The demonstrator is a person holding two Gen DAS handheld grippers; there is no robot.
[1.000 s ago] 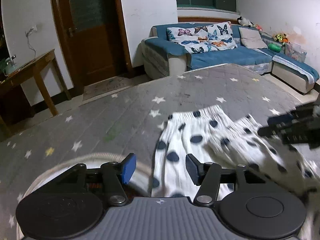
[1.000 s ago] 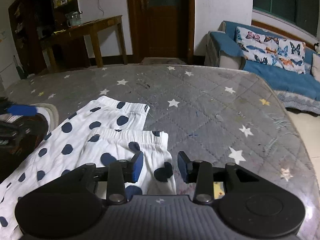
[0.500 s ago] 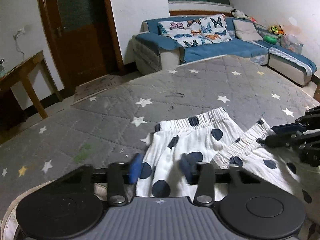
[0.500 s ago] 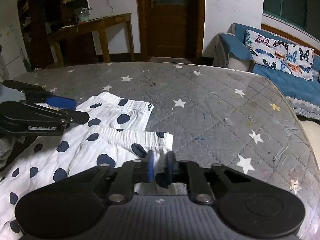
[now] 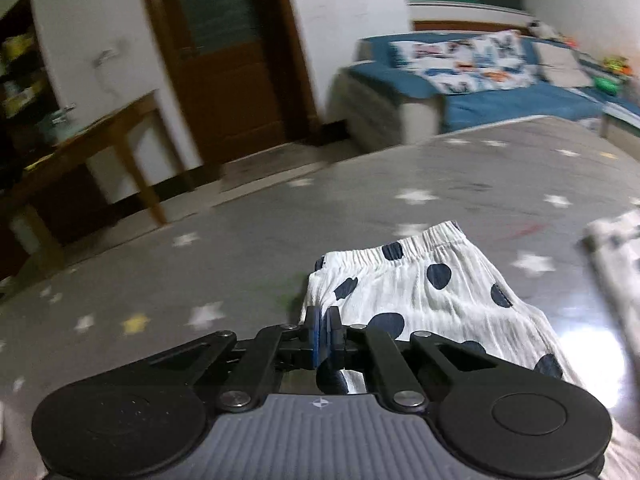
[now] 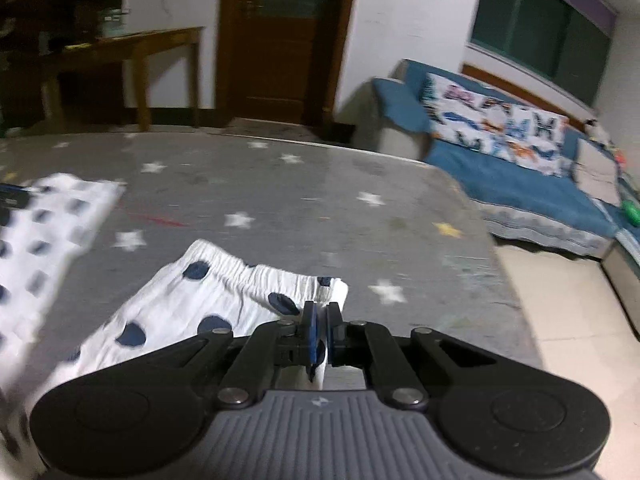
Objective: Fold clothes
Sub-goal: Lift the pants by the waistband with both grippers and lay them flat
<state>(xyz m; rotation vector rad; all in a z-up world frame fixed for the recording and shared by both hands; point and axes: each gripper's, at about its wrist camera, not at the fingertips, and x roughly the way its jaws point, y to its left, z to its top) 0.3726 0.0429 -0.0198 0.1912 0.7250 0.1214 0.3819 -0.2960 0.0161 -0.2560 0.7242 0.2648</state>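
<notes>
Polka-dot trousers pinched at both leg ends above the star-print mattress.
Left gripper is clamped onto one elastic cuff at its 7 o'clock corner; right gripper is clamped onto the other cuff at its 5 o'clock corner. Blue sofa sits at 2 o'clock.

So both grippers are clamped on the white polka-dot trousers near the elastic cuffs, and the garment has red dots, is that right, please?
Not quite: the dots are dark navy, not red, as the left wrist view shows. The rest holds: the left gripper and right gripper are each shut on the polka-dot trousers near the elastic cuffs.
</notes>
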